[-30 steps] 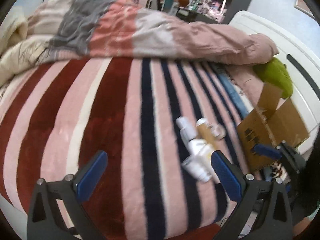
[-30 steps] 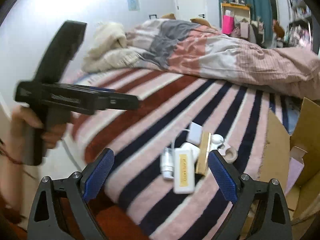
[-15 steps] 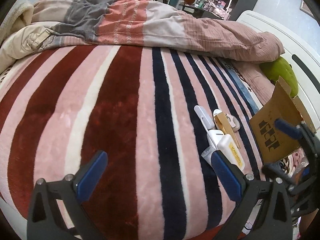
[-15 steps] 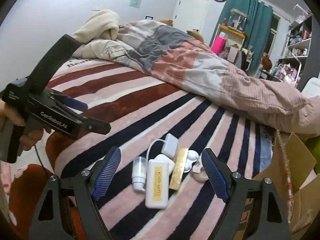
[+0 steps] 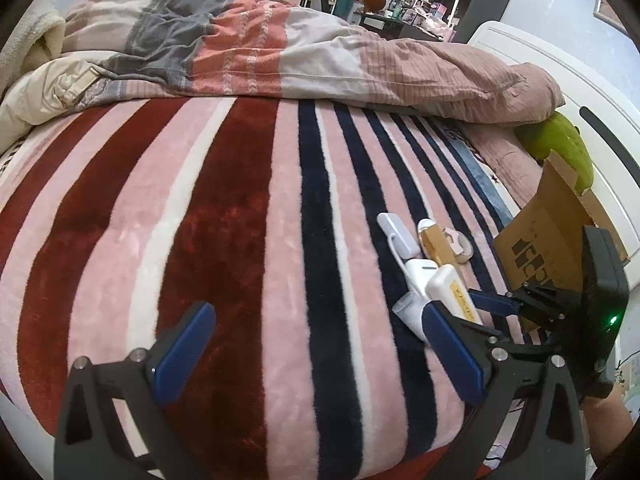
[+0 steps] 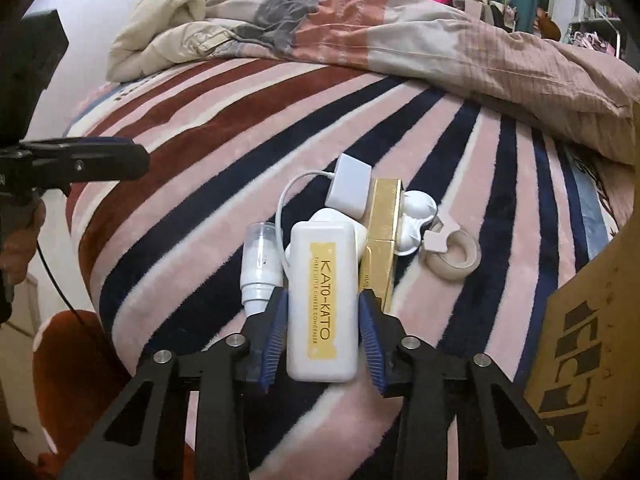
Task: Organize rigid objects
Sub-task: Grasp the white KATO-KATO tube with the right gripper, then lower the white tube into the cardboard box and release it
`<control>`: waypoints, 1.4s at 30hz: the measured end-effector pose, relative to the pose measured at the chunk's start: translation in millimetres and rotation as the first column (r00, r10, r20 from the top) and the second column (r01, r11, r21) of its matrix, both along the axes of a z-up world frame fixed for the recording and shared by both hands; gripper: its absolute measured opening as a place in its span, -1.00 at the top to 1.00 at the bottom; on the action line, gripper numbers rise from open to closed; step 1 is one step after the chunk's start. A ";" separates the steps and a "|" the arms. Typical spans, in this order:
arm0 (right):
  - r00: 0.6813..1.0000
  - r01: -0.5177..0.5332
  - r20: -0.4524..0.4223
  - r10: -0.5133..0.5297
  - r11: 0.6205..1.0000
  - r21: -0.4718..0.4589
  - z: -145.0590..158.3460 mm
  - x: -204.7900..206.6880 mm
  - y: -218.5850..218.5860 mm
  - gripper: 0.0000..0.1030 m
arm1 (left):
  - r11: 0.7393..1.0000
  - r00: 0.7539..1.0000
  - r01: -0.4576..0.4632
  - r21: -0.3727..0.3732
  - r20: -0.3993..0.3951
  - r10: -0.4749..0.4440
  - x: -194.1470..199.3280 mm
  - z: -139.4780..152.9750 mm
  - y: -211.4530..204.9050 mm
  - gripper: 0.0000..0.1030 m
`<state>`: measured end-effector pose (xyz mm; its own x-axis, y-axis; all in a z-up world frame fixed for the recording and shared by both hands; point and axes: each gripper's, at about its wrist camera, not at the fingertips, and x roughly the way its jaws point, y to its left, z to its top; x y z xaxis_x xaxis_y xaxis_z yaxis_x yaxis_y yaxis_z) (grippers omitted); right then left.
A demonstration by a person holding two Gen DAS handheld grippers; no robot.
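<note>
Right gripper jaws just closed, ribbed blue pads pinching smooth white rounded box. Glossy gold bar at its 3 o'clock. Left gripper spread above plush striped blanket.

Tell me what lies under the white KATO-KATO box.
Under the far end of the KATO-KATO box a white rounded case and a cable show; beneath the rest, nothing can be seen.

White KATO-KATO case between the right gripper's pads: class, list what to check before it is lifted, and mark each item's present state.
1. Right gripper straddles the white KATO-KATO case, jaws having just been closing: ok.
2. Pads firmly pressing it: cannot tell.
3. Gold box clear of the right pad: not ok, it touches.
4. Small bottle clear of the left pad: cannot tell.
5. Left gripper open, out of the way: ok.
6. Cardboard box close by: ok.
</note>
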<state>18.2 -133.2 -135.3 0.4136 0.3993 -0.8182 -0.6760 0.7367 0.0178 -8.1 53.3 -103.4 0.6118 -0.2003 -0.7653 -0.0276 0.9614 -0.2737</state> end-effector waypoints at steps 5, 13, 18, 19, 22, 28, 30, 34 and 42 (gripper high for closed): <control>0.997 -0.025 0.073 0.025 1.000 0.000 17.3 -14.1 2.7 0.40 | 0.997 0.997 0.066 -0.030 0.039 -0.065 -3.4 24.6 -15.8 -0.99; 0.989 -0.101 0.130 0.074 0.971 0.219 97.7 -27.9 -20.4 0.40 | 0.962 0.959 0.260 -0.085 0.139 -0.247 19.4 95.2 -66.2 -0.63; 0.984 -0.100 0.173 0.044 0.938 0.331 138.9 -29.5 -58.5 0.40 | 0.906 0.912 0.400 -0.137 0.155 -0.379 48.6 127.6 -115.8 0.07; 0.983 -0.086 0.181 0.024 0.935 0.345 143.8 -29.1 -69.6 0.40 | 0.895 0.903 0.422 -0.145 0.156 -0.401 53.8 132.3 -126.8 0.26; 0.984 -0.034 0.175 -0.038 0.921 0.388 154.6 -20.3 -105.9 0.40 | 0.857 0.868 0.492 -0.153 0.155 -0.471 71.9 143.5 -167.8 0.48; 0.976 0.109 0.132 -0.172 0.917 0.385 158.7 -2.2 -174.9 0.40 | 0.795 0.813 0.583 -0.167 0.095 -0.575 110.5 142.3 -252.9 0.48; 0.973 0.159 0.096 -0.208 0.916 0.368 154.7 5.6 -193.2 0.40 | 0.780 0.795 0.604 -0.162 0.058 -0.604 119.5 136.1 -277.6 0.48; 0.967 0.237 0.010 -0.253 0.919 0.314 142.2 25.0 -217.9 0.40 | 0.770 0.773 0.622 -0.144 -0.042 -0.633 139.7 118.2 -315.9 0.47; 0.958 0.288 -0.046 -0.284 0.944 0.163 119.0 37.3 -220.4 0.39 | 0.783 0.773 0.619 -0.069 -0.129 -0.622 143.9 100.3 -333.0 0.41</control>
